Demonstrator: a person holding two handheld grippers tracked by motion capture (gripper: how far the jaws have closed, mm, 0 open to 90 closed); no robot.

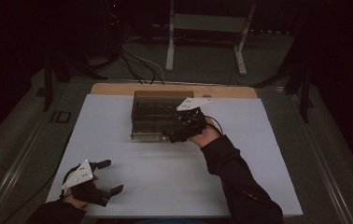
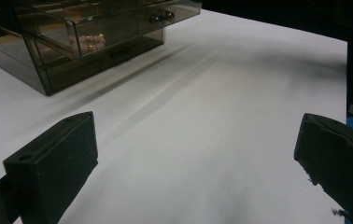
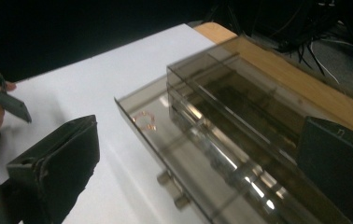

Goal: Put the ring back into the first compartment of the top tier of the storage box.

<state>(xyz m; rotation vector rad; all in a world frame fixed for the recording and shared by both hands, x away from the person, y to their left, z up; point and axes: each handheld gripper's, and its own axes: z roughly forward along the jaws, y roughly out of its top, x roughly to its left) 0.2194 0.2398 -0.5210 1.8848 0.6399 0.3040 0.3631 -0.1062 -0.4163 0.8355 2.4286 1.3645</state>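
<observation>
Left gripper [image 1: 108, 176] jaws spread, near-left on white table [image 1: 165, 186]. Right gripper [image 3: 198, 172] jaws spread at smoky drawer box [image 1: 158, 114], drawer [image 3: 165, 140] open with bracelet [image 3: 145, 120].

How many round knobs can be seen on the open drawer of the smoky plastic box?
2. Both knobs sit side by side on the front of the open drawer: one and one. The lower drawers' knobs may be hidden.

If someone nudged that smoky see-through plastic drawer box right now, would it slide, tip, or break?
The smoky transparent plastic drawer box probably slides rather than tips: it sits low and wide on the smooth white tabletop. It looks light, thin-walled and mostly hollow, so likely crackable. A drawer holding a small bracelet stands open and may shift.
</observation>
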